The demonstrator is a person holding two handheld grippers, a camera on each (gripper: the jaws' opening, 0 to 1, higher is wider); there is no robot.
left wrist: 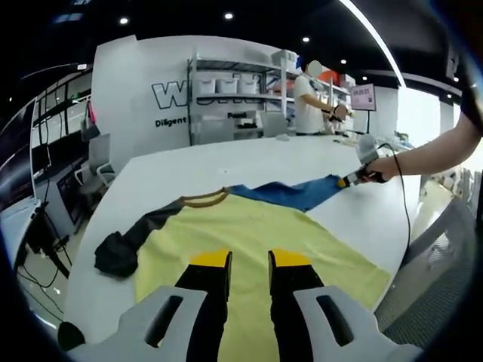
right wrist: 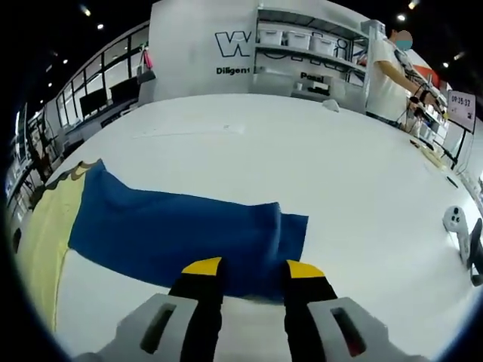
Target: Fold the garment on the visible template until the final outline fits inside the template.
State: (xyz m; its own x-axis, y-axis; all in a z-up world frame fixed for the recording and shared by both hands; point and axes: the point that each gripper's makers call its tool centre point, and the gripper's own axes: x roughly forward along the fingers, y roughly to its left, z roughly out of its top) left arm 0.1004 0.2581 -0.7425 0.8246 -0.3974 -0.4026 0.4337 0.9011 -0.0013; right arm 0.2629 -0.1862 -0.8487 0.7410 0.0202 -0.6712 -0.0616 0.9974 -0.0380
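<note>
A yellow shirt point(left wrist: 249, 226) with a brown collar point(left wrist: 205, 199) lies flat on the white table point(left wrist: 226, 162). Its black sleeve point(left wrist: 121, 249) is bunched at the left. The blue sleeve point(left wrist: 294, 192) stretches to the right. My left gripper point(left wrist: 250, 260) hovers open over the yellow body. In the right gripper view the blue sleeve point(right wrist: 181, 226) lies spread flat, with the yellow body point(right wrist: 41, 226) at the left. My right gripper point(right wrist: 253, 268) is open at the sleeve's near edge. It appears too in the left gripper view, the right gripper point(left wrist: 355, 178) at the sleeve's tip, held by a hand.
A person point(left wrist: 308, 98) stands at a bench beyond the table's far end, beside grey shelving point(left wrist: 234, 98) with bins. A mesh chair point(left wrist: 434, 264) stands at the table's right side. A small white device point(right wrist: 455, 219) lies on the table right of the sleeve.
</note>
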